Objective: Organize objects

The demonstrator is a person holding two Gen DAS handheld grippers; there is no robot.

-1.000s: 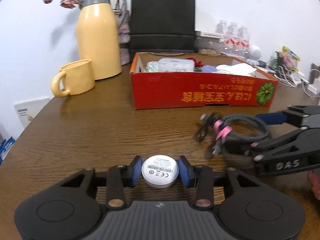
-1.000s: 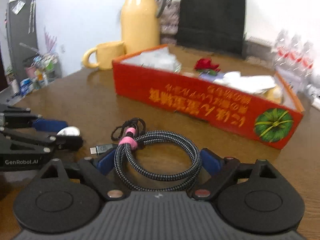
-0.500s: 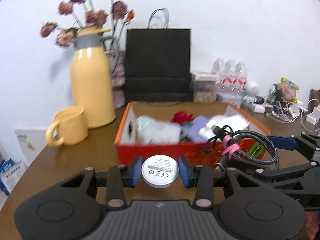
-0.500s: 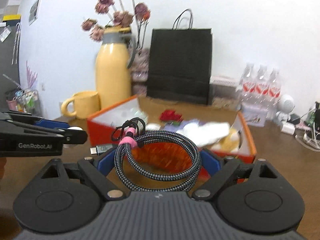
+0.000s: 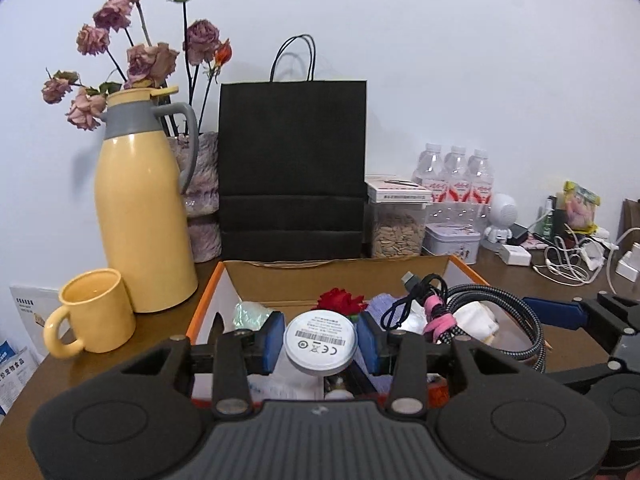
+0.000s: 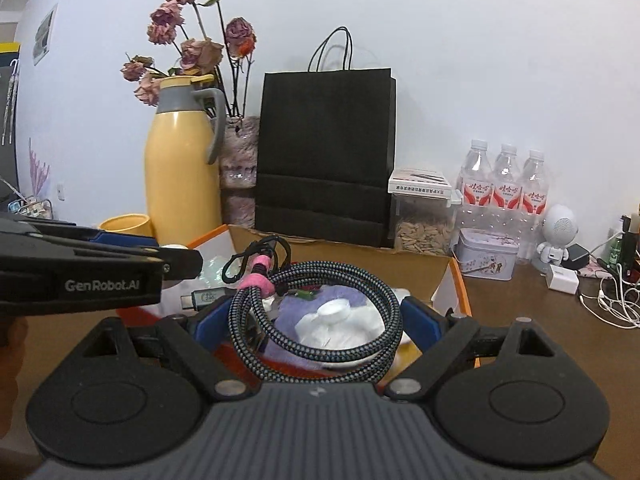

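My left gripper (image 5: pixel 320 345) is shut on a small white round puck (image 5: pixel 320 343) with a barcode label, held above the near part of the orange cardboard box (image 5: pixel 208 304). My right gripper (image 6: pixel 316 320) is shut on a coiled braided cable (image 6: pixel 320 312) tied with a pink strap (image 6: pixel 256 282), also raised over the orange cardboard box (image 6: pixel 460 292). The coiled braided cable (image 5: pixel 500 320) and right gripper show at the right of the left wrist view. Inside the box lie a red flower (image 5: pixel 340 300), a purple cloth (image 6: pixel 312 312) and white items (image 6: pixel 340 324).
Behind the box stand a yellow thermos (image 5: pixel 144 216) with dried flowers, a yellow mug (image 5: pixel 94 316), a black paper bag (image 5: pixel 292 176), a seed jar (image 5: pixel 396 228), water bottles (image 5: pixel 456 180) and a tin (image 5: pixel 450 242). Chargers and white cables (image 5: pixel 568 256) clutter the table's right.
Both grippers rose from the tabletop and moved forward over the box, each still holding its object. The view now looks into the box from above.
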